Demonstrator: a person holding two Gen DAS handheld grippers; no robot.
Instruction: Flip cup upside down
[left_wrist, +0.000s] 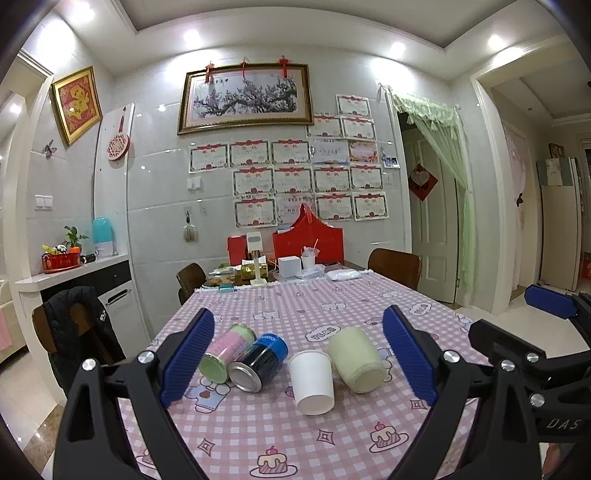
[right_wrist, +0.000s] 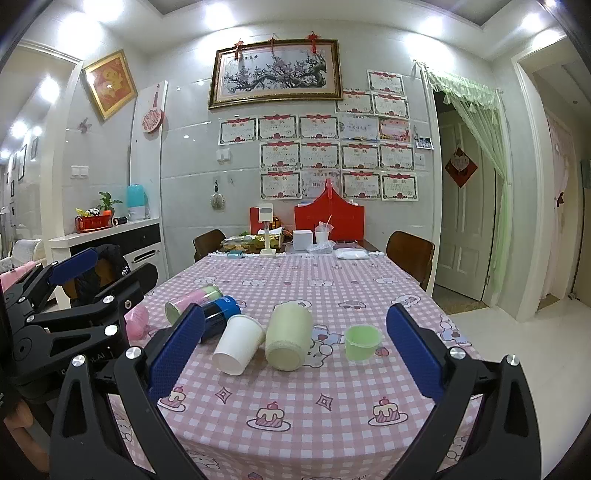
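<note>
Several cups lie on their sides on the pink checked tablecloth (left_wrist: 295, 310): a white paper cup (left_wrist: 311, 382) (right_wrist: 238, 344), a cream cup (left_wrist: 357, 360) (right_wrist: 289, 338), a dark blue can (left_wrist: 260, 363) (right_wrist: 218, 314) and a pink-and-green can (left_wrist: 226, 350) (right_wrist: 194, 298). A small green cup (right_wrist: 362, 341) stands upright at the right. My left gripper (left_wrist: 297, 363) is open and empty, just short of the cups. My right gripper (right_wrist: 295, 350) is open and empty, also short of them.
The far end of the table holds red boxes (right_wrist: 328, 221), a white box (right_wrist: 302, 240), snacks and a white bag. Wooden chairs (right_wrist: 410, 254) stand at both sides. A pink object (right_wrist: 136, 323) lies near the left table edge. A doorway is at the right.
</note>
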